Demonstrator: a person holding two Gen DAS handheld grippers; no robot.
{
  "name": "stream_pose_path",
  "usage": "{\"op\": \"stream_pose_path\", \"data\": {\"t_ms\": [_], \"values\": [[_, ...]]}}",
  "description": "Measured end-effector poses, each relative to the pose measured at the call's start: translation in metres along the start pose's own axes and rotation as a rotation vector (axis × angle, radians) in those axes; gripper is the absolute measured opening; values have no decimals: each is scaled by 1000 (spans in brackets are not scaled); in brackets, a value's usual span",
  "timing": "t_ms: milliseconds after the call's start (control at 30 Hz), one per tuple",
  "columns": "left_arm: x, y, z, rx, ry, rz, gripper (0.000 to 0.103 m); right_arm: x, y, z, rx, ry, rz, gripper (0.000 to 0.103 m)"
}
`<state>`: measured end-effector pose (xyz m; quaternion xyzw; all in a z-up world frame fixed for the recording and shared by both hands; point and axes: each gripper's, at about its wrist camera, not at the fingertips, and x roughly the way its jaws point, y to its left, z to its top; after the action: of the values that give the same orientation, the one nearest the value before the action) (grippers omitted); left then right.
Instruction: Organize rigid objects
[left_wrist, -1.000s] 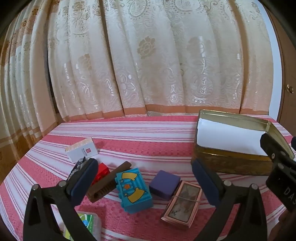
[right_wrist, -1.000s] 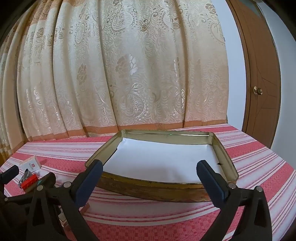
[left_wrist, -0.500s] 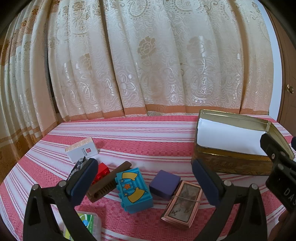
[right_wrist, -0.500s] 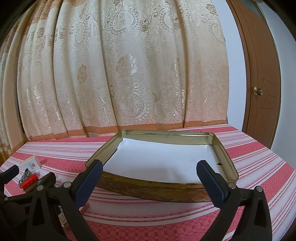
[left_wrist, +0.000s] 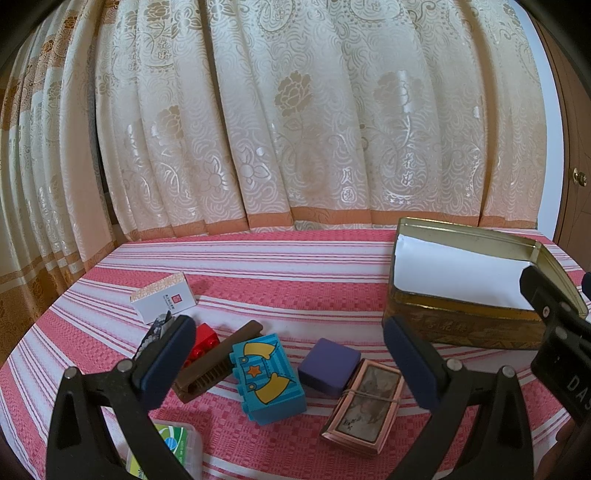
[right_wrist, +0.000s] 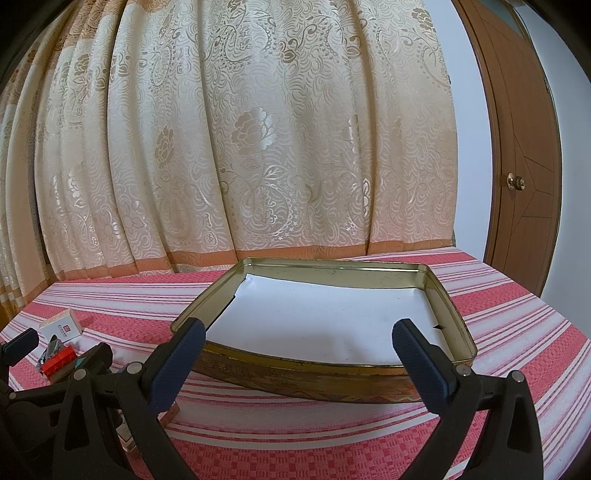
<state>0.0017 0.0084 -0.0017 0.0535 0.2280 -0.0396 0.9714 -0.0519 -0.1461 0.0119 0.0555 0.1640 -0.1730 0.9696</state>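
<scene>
Small objects lie on the pink striped cloth below my open left gripper (left_wrist: 288, 339): a blue toy block (left_wrist: 267, 378), a purple box (left_wrist: 328, 365), a banded card deck (left_wrist: 364, 400), a brown comb-like piece (left_wrist: 218, 363), a red brick (left_wrist: 201, 341) and a white card box (left_wrist: 164, 297). A gold tin (left_wrist: 461, 325) lined with white paper stands to their right. My right gripper (right_wrist: 301, 341) hangs open just in front of the tin (right_wrist: 325, 373), holding nothing. The left gripper's body shows at the left edge of the right wrist view.
A clear plastic case with a green label (left_wrist: 177, 446) lies near the front edge under my left finger. A cream patterned curtain (right_wrist: 240, 147) hangs behind the table. A wooden door (right_wrist: 521, 166) stands at the right. Bare striped cloth (left_wrist: 277, 269) stretches behind the objects.
</scene>
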Motion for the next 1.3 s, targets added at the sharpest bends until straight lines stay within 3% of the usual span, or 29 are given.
{"op": "stream_pose_path", "data": {"t_ms": [833, 1100, 1300], "values": [[-6, 1, -6, 9, 18, -26, 103, 2, 8, -1, -33, 15, 47, 102], [-35, 26, -11, 17, 28, 8, 103, -1, 13, -2, -58, 10, 78, 102], [-59, 66, -12, 6, 27, 43, 103, -3, 15, -3, -53, 28, 154, 101]]}}
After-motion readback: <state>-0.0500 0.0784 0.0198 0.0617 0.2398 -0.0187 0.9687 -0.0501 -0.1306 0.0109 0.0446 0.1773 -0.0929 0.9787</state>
